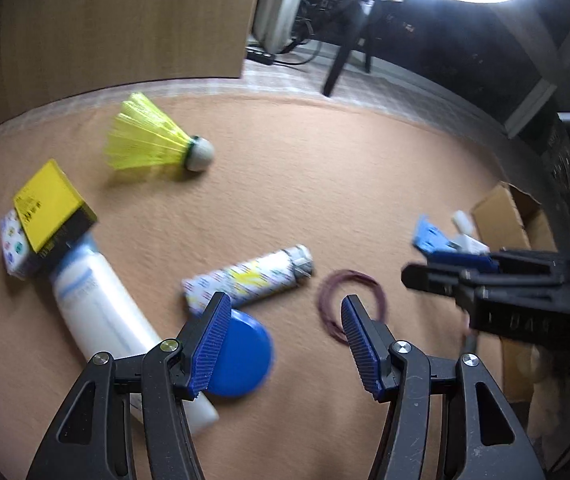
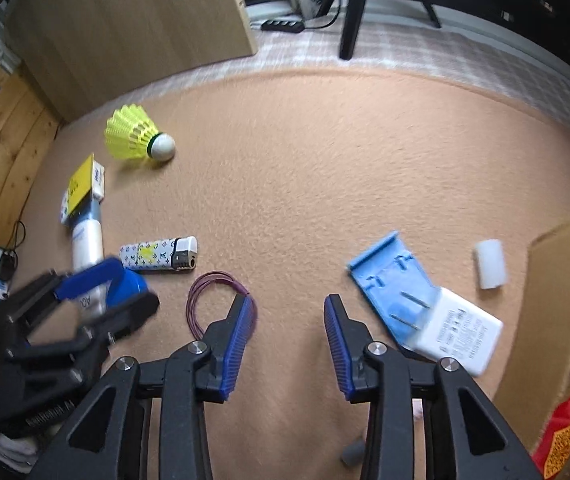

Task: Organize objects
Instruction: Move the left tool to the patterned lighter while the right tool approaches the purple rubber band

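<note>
The left gripper [image 1: 285, 340] is held with jaws spread and empty; only bare tan cloth [image 1: 305, 200] is seen between them. A blue disc [image 1: 245, 360] touches the left jaw, a lighter [image 1: 249, 280] lies just ahead, and a purple band [image 1: 351, 304] is by the right jaw. The right gripper [image 2: 289, 340] is partly spread, nothing pinched. Beyond its right jaw a white adapter [image 2: 461, 340] lies, its print unreadable, and a cardboard box [image 2: 557, 280] closes that side.

On the bench [image 2: 325, 160], the shuttlecock [image 2: 141, 138] lies farthest back on the left. Nearer, a small box [image 2: 81, 192] rests on the end of a tube [image 2: 87, 240]. Right of the tube lies the lighter [image 2: 159, 254], then the cord loop [image 2: 209, 300]; far right, a charger [image 2: 457, 332] sits beside a cardboard box [image 2: 557, 280].
</note>
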